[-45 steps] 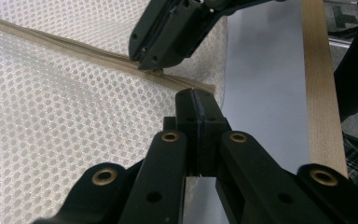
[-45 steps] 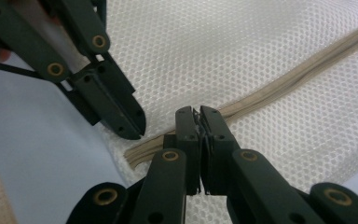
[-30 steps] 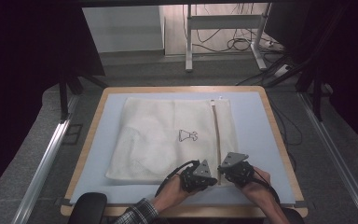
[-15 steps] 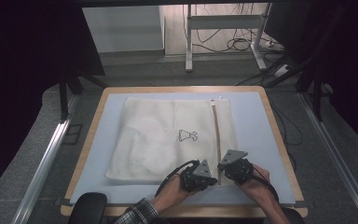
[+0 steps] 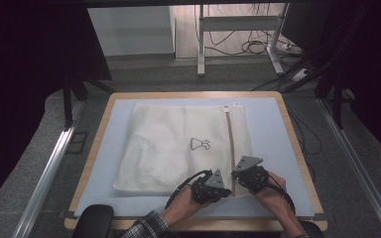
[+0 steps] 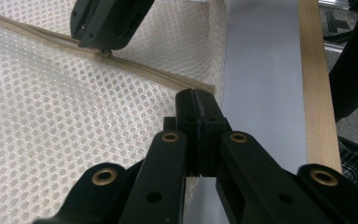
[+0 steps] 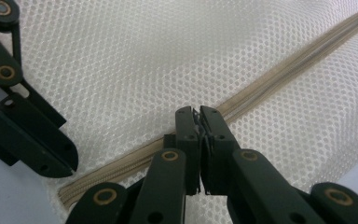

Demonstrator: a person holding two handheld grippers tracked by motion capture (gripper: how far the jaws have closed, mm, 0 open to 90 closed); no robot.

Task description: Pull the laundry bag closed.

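A white mesh bag [image 5: 178, 144] lies flat on the blue-grey mat [image 5: 273, 129], with a beige zipper [image 5: 230, 144] running down its right side. Both grippers work at the zipper's near end. My left gripper [image 5: 227, 191] [image 6: 196, 100] is shut on the bag's edge just past the end of the zipper [image 6: 158, 77]. My right gripper [image 5: 234, 175] [image 7: 196, 114] is shut on the zipper pull, a sliver of metal showing between its jaws. In the left gripper view, the right gripper [image 6: 106, 46] sits over the slider. In the right gripper view, the left gripper [image 7: 70, 163] holds the bag's corner.
The mat covers a wooden table [image 5: 297, 148] with a raised rim. A small black print [image 5: 200, 145] marks the bag's middle. Metal rails [image 5: 44, 173] run along both sides of the table, with cables on the floor [image 5: 248, 47] beyond the far edge.
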